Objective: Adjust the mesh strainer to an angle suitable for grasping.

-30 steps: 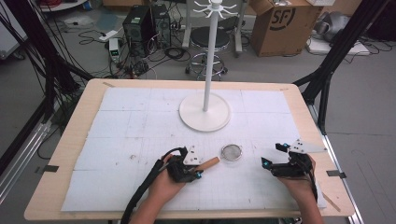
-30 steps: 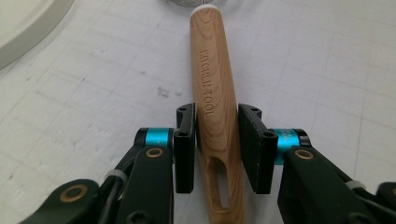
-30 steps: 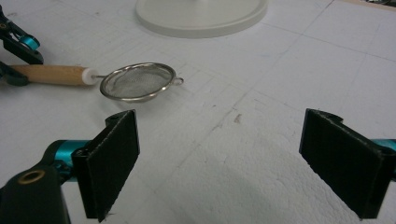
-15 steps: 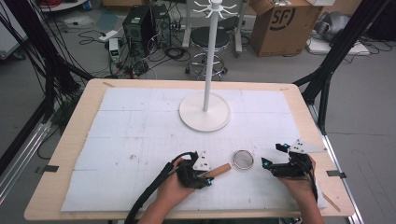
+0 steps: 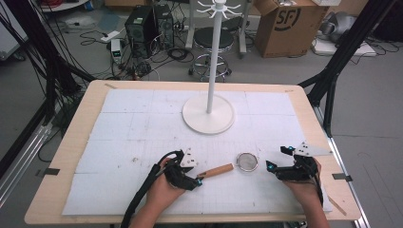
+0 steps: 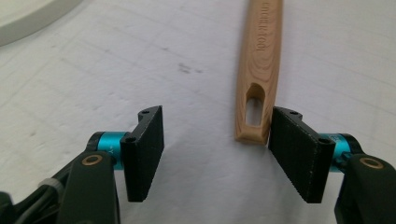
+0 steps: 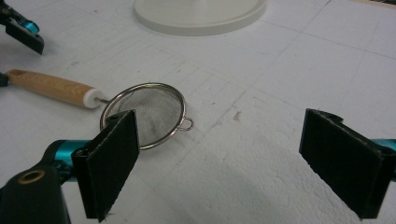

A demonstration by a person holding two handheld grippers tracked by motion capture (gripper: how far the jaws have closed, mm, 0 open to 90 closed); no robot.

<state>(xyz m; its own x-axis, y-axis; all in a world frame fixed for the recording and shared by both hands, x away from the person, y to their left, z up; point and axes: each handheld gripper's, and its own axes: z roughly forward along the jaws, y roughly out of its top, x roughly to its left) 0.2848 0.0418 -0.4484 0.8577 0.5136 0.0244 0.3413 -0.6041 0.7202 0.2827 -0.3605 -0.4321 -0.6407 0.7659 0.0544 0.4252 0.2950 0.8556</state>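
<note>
Near the desk's front edge, the strainer (image 5: 236, 164) lies handle-first toward the left gripper (image 6: 215, 151), whose fingers have just been opening off it; the right gripper (image 7: 233, 163) waits agape, empty.

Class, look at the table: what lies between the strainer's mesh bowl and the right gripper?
Nothing: between the strainer and the right gripper, the high view shows a bare strip of white mat.

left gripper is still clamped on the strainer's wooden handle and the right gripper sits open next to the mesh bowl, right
Not quite: the left gripper has let go. Its jaws have just been opening, and the left gripper view shows the wooden handle lying free on the table beside one pad. The right gripper does sit open beside the mesh bowl.
</note>
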